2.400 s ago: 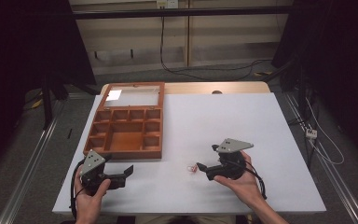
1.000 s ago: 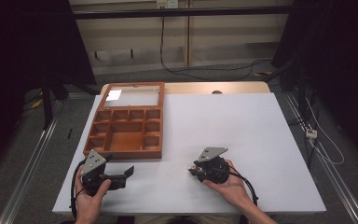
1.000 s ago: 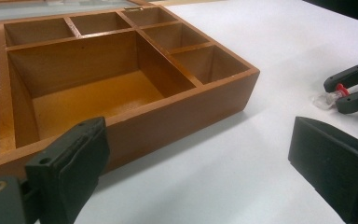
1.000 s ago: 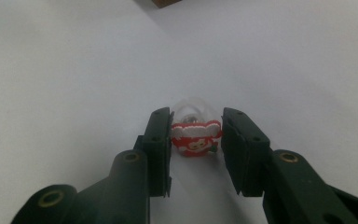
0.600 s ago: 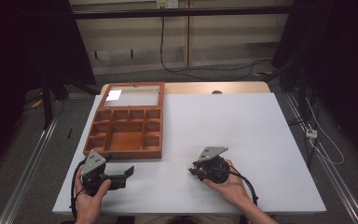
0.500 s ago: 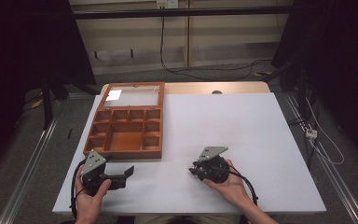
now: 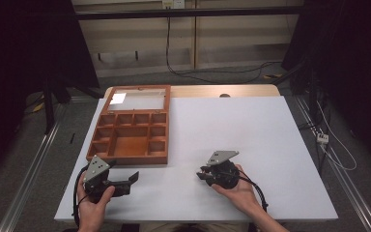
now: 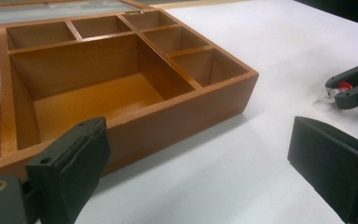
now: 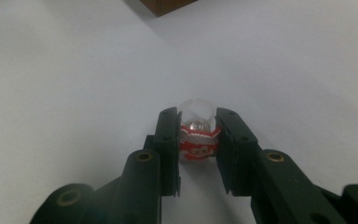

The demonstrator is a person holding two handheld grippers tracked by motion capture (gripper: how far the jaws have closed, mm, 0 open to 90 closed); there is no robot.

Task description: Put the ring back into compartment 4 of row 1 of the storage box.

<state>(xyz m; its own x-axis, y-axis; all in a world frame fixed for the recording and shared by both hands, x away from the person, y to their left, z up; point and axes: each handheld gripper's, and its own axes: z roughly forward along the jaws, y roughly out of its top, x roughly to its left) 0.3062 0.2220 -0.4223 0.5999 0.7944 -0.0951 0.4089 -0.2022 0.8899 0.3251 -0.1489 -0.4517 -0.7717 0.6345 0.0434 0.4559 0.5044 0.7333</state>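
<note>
A small clear capsule [image 9: 196, 133] with a red and white piece inside sits between the jaws of my right gripper [image 9: 196, 142], which is shut on it just above the white table. In the high view the right gripper [image 7: 200, 174] is at the front middle of the table. From the left gripper view the right gripper [image 8: 352, 88] shows with the red piece in its tips. My left gripper [image 7: 134, 177] rests at the front left, open and holding nothing, its jaws [image 8: 196, 158] facing the front wall of the wooden box [image 8: 121, 84].
The wooden compartment box [image 7: 130, 140] lies at the left middle, its glass lid [image 7: 136, 99] folded flat behind it. Its compartments look bare. A corner of the box [image 9: 165, 5] shows ahead of the right gripper. White table [image 7: 251, 125] stretches to the right.
The right gripper moved left and nearer the person onto the small capsule and shut on it; over the last second it has held still. The left gripper has not moved.
</note>
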